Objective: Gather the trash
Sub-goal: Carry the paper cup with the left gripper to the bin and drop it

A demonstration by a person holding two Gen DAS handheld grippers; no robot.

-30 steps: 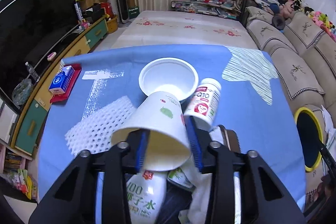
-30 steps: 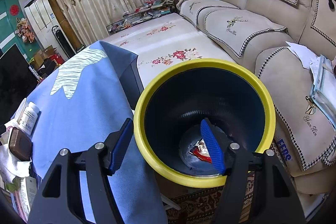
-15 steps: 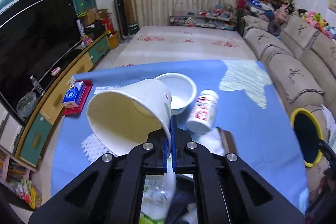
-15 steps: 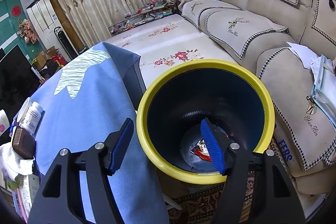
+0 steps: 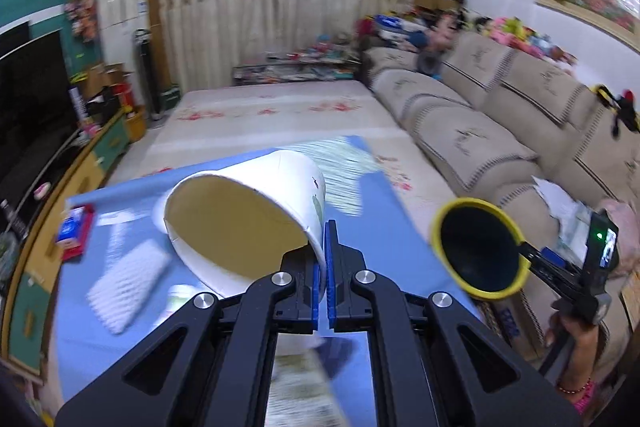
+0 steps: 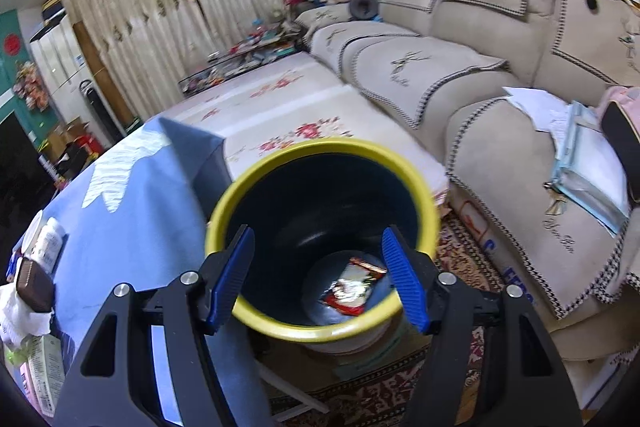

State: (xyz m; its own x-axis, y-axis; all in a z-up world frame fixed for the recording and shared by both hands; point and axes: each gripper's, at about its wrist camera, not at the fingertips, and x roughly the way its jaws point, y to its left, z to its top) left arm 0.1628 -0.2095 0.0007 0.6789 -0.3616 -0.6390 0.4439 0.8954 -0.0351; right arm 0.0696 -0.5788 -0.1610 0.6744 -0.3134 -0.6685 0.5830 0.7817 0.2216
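Cup [image 5: 244, 223] pinched by its rim in my left jaws, lifted off the bench [image 5: 384, 223]; right jaws wide, straddling the bin's [image 6: 320, 327] rim. Next: carry it over, drop.

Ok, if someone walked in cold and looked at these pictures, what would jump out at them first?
Probably the big white paper cup, tipped on its side above the blue tablecloth, its wall pinched in the left gripper. Next, the yellow-rimmed dark bin beside the table, with the right gripper open at its rim and a red wrapper at its bottom.
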